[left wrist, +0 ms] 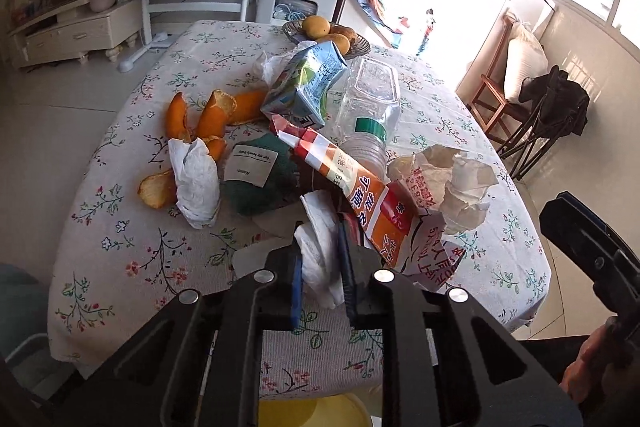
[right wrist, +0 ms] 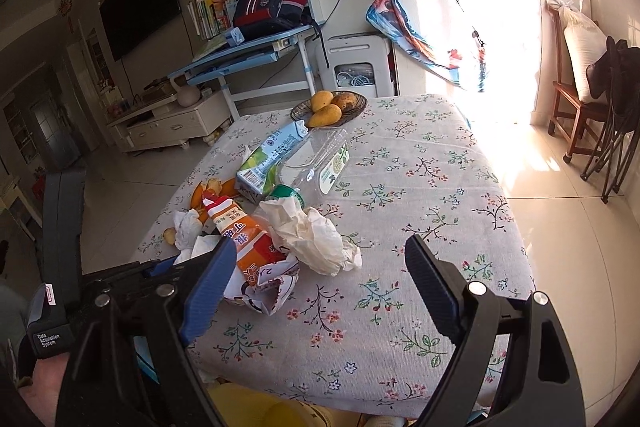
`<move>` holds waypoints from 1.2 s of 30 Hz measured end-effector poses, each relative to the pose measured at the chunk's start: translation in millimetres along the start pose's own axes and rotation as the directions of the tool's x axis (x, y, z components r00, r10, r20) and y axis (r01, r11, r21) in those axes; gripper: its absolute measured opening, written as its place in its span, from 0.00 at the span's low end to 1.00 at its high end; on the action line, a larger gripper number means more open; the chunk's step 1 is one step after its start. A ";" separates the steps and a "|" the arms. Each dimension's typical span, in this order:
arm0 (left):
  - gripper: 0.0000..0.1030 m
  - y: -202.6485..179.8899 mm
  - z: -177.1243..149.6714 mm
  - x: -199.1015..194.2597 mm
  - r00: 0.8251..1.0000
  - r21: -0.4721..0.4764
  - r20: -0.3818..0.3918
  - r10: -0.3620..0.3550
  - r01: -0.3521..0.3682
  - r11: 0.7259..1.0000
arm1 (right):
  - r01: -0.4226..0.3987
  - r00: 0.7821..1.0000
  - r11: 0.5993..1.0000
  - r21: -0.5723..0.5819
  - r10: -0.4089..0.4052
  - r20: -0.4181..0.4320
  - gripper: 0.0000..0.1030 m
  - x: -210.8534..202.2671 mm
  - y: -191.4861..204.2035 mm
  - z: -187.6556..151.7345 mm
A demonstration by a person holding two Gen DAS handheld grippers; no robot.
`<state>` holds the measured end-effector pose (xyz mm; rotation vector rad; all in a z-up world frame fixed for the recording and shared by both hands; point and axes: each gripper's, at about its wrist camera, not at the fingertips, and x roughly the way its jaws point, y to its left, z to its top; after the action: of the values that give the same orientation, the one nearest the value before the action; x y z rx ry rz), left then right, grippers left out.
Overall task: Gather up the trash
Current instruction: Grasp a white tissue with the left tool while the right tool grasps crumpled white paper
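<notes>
I count three crumpled white paper tissues: one beside the peels (left wrist: 196, 183), one between my left fingers (left wrist: 320, 259), one large wad at the right (left wrist: 460, 183). Orange citrus peel pieces (left wrist: 212, 115): about five, though overlap makes that uncertain. One green-and-blue drink carton (left wrist: 304, 83), one clear crushed plastic bottle with green cap (left wrist: 372, 99), one orange-and-red printed wrapper (left wrist: 360, 195), one dark green cloth with white label (left wrist: 260, 179). Three yellow mangoes (right wrist: 326, 107) in one dark woven bowl (right wrist: 358, 107).

A black device (right wrist: 46, 337) at the lower left of the right wrist view reads "Data Acquisition System". The white label (left wrist: 251, 165) on the green cloth (left wrist: 260, 187) reads "Name:".
</notes>
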<state>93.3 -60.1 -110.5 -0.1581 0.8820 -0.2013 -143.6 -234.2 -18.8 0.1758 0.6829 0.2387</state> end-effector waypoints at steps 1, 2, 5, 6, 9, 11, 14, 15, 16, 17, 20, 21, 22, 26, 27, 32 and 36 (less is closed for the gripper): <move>0.07 2.5 0.8 -3.7 1.000 0.000 0.011 -0.002 0.002 1.000 | -0.002 1.000 1.000 -0.004 0.002 -0.003 0.81 2.2 1.6 0.8; 0.04 4.3 1.5 -9.3 1.000 -0.001 0.022 -0.007 0.007 1.000 | -0.003 1.000 1.000 -0.009 0.003 -0.008 0.81 4.7 2.9 1.8; 0.04 13.4 4.4 -21.5 0.999 -0.006 0.049 -0.018 0.018 1.000 | -0.012 0.999 1.000 -0.022 0.011 -0.038 0.79 15.4 6.1 2.5; 0.03 16.8 5.8 -25.2 0.998 -0.011 0.052 -0.023 0.024 1.000 | -0.013 0.999 1.000 -0.025 0.012 -0.048 0.78 17.9 6.2 1.1; 0.03 24.3 6.5 -34.8 0.997 -0.019 0.069 -0.038 0.040 0.999 | -0.005 0.997 1.000 -0.029 0.003 -0.076 0.72 27.2 6.7 -0.2; 0.03 27.1 4.8 -41.9 0.995 -0.017 0.088 -0.046 0.047 0.999 | 0.004 0.994 0.999 -0.032 -0.008 -0.107 0.68 36.7 5.9 -1.9; 0.03 31.4 3.1 -51.4 0.992 -0.017 0.112 -0.057 0.059 0.998 | 0.011 0.986 1.000 -0.019 -0.014 -0.165 0.64 49.9 3.5 -7.8; 0.03 32.1 2.2 -55.0 0.991 -0.016 0.120 -0.059 0.062 0.998 | 0.008 0.983 1.000 -0.015 -0.011 -0.181 0.57 53.4 3.5 -10.4; 0.03 32.9 2.0 -58.0 0.990 -0.016 0.128 -0.061 0.063 0.998 | 0.005 0.981 1.000 -0.013 -0.008 -0.196 0.44 56.4 3.4 -12.3; 0.03 33.1 0.9 -61.5 0.989 -0.015 0.137 -0.062 0.065 0.998 | -0.008 0.979 1.000 -0.005 0.006 -0.206 0.35 58.0 3.1 -13.8; 0.03 35.3 -0.1 -69.2 0.985 -0.011 0.160 -0.062 0.065 0.998 | -0.036 0.980 0.999 0.028 0.041 -0.193 0.09 53.0 1.2 -13.6; 0.03 35.7 -0.3 -71.5 0.984 -0.010 0.167 -0.062 0.065 0.998 | -0.043 0.982 0.998 0.036 0.049 -0.180 0.05 50.1 1.0 -12.9; 0.03 36.2 -0.6 -73.6 0.983 -0.008 0.175 -0.062 0.064 0.998 | -0.052 0.985 0.998 0.047 0.060 -0.165 0.05 46.2 0.0 -12.4; 0.03 37.8 -2.5 -84.7 0.975 0.004 0.211 -0.063 0.064 0.998 | -0.096 0.991 0.991 0.094 0.104 -0.087 0.05 28.9 -5.0 -8.1; 0.03 38.1 -3.0 -87.0 0.974 0.006 0.219 -0.060 0.060 0.998 | -0.102 0.992 0.990 0.100 0.109 -0.068 0.05 25.2 -6.0 -6.4; 0.03 41.6 -5.2 -98.1 0.964 0.007 0.249 -0.090 0.091 0.996 | -0.166 0.986 0.973 0.159 0.166 0.014 0.04 9.2 -13.9 -2.8; 0.03 43.4 -6.3 -102.9 0.962 0.003 0.259 -0.086 0.088 0.996 | -0.198 0.980 0.967 0.157 0.191 0.060 0.04 -1.0 -11.4 2.3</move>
<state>29.5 6.2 -47.0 -0.2262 0.6156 -0.2524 -141.0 -245.6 -19.2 0.4046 0.6415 0.3665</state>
